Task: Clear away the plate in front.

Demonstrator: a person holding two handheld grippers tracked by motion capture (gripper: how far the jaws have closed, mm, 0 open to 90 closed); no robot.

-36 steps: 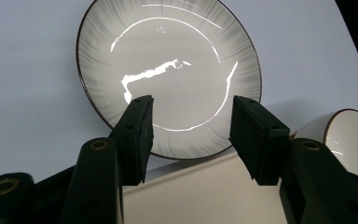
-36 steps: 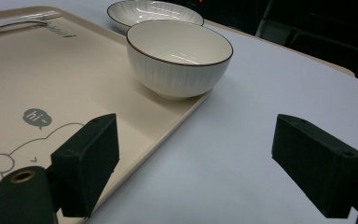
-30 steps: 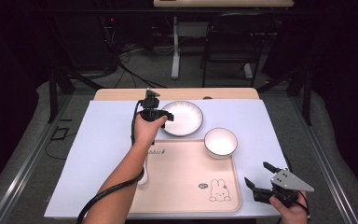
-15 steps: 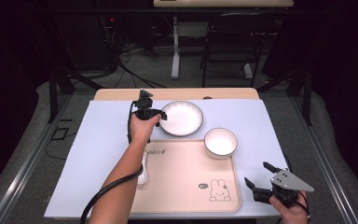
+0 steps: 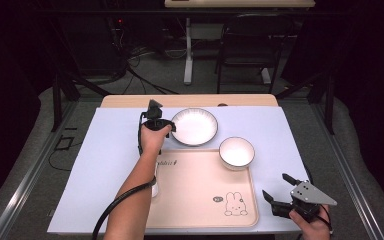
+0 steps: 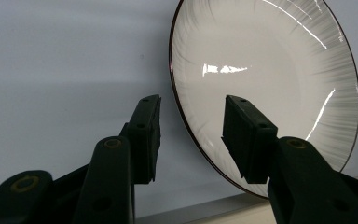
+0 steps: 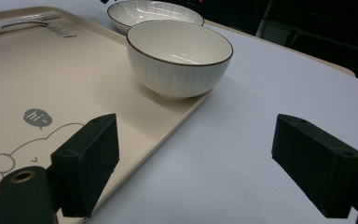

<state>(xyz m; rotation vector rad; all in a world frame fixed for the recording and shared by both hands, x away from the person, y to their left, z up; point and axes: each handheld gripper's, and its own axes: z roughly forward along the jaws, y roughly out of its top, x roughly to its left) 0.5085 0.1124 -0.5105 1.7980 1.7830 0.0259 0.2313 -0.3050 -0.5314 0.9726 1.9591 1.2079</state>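
The left gripper [image 6: 191, 140] has its jaws astride the near-left rim of the plate [image 6: 279, 79]: one jaw stands over the plate's inside, the other outside it over the white cover, and the rim runs through the gap between them. The jaws have just been closing, yet both pads are apart from the rim, so nothing is gripped. In the high view the left gripper [image 5: 166, 125] sits at the plate's [image 5: 195, 127] left edge, with the person's left hand [image 5: 152, 137] and forearm running back from it across the tray [image 5: 200, 200].

The plate lies flat on the counter [image 5: 105, 165], just beyond the tray's far edge. The bowl [image 5: 236, 152] stands to the plate's right and nearer the person, in the tray's far right corner.

The right gripper [image 5: 282, 192] is well apart from the plate, off the tray's near right corner. Its jaws stand wide with nothing between them, over the tray's right edge [image 7: 135, 154] and the counter, facing the bowl [image 7: 179, 56].
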